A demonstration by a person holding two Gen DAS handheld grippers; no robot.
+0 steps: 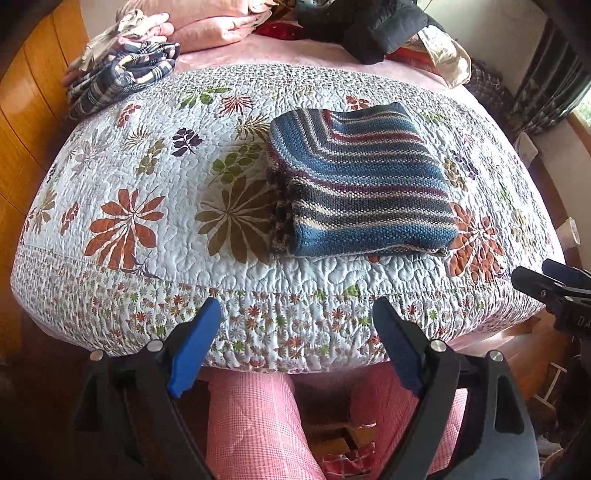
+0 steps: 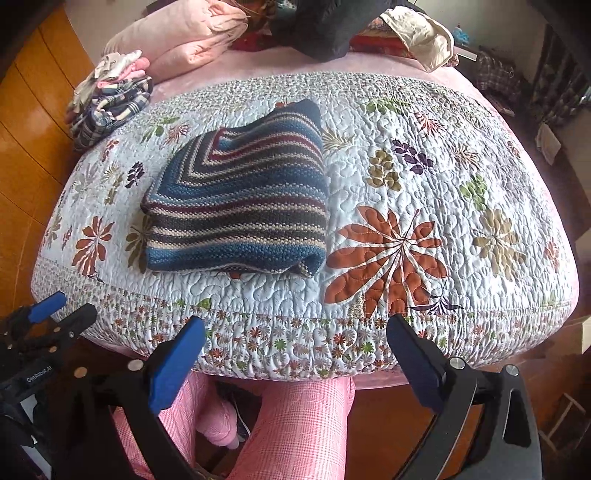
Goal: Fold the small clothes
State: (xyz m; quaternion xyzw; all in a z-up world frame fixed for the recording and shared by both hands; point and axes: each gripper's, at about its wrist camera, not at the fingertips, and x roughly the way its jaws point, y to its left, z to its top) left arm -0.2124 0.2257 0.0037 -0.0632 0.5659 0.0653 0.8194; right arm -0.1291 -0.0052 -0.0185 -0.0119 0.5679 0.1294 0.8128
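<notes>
resting: striped knit sweater (image 1: pixel 360 181) lies folded into a thick rectangle on the floral quilt (image 1: pixel 155 177), nearer the person's edge of the bed and apart from both tools.
left gripper (image 1: pixel 297 347): jaws spread wide, holding nothing, hanging over the quilt's front border.
right gripper (image 2: pixel 295 354): spread too, empty, just off the same edge.
handling guess: soft, chunky knit, fairly light but bulky; layers likely to slide or spring apart if lifted by one corner.
where to hold: probably the rolled blue fold at the near edge, pinching all the layers together, one tool toward each end.
task state: this piece looks done; judging by that, it goes aside next.
pile: plaid garment (image 1: pixel 118 81) with pale pieces heaped on it at the far left corner, loose, unfolded.
containers: none seen; pink bedding (image 2: pixel 184 37) and dark clothing (image 2: pixel 317 26) lie stacked at the far side.
</notes>
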